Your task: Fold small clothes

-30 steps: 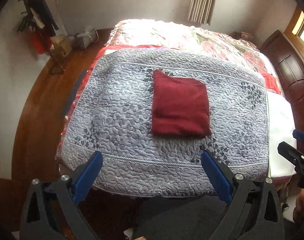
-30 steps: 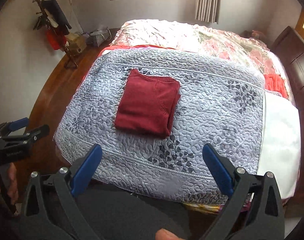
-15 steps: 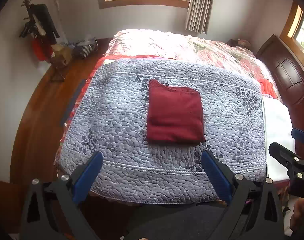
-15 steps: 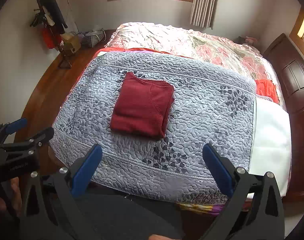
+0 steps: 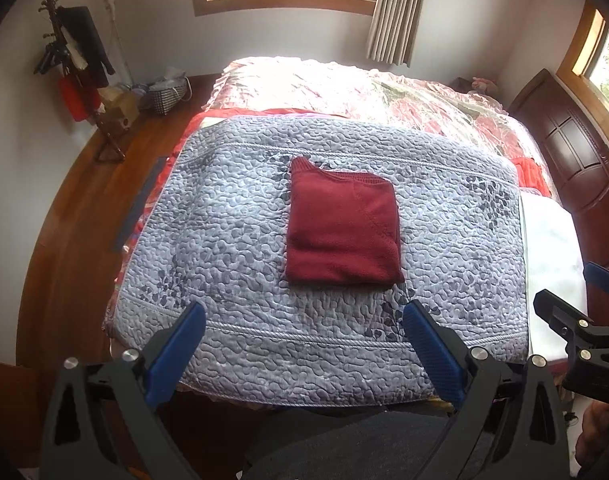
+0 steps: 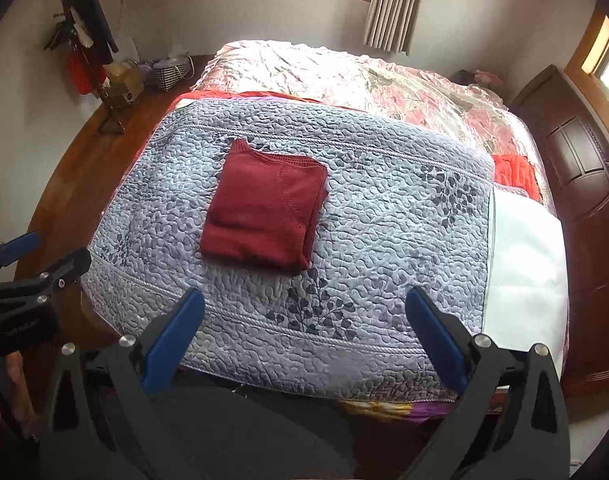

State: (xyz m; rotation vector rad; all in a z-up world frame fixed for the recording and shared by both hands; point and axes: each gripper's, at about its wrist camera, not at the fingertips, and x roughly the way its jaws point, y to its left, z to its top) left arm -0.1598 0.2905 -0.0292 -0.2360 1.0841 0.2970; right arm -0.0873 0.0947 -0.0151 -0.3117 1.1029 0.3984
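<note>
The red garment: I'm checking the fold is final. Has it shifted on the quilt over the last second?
No. The red garment lies folded by the same leaf prints on the grey quilt; only the cameras pulled back.

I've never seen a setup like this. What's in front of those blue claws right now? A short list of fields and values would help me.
garment: dark red garment, folded into a compact rectangle
resting on: grey-blue quilt spread over the bed
left gripper: open, empty, held back near the quilt's near edge
right gripper: open, empty, also clear of the garment
contact: neither gripper touches the garment
task state: fold looks finished
background: coat stand by the wall
</note>
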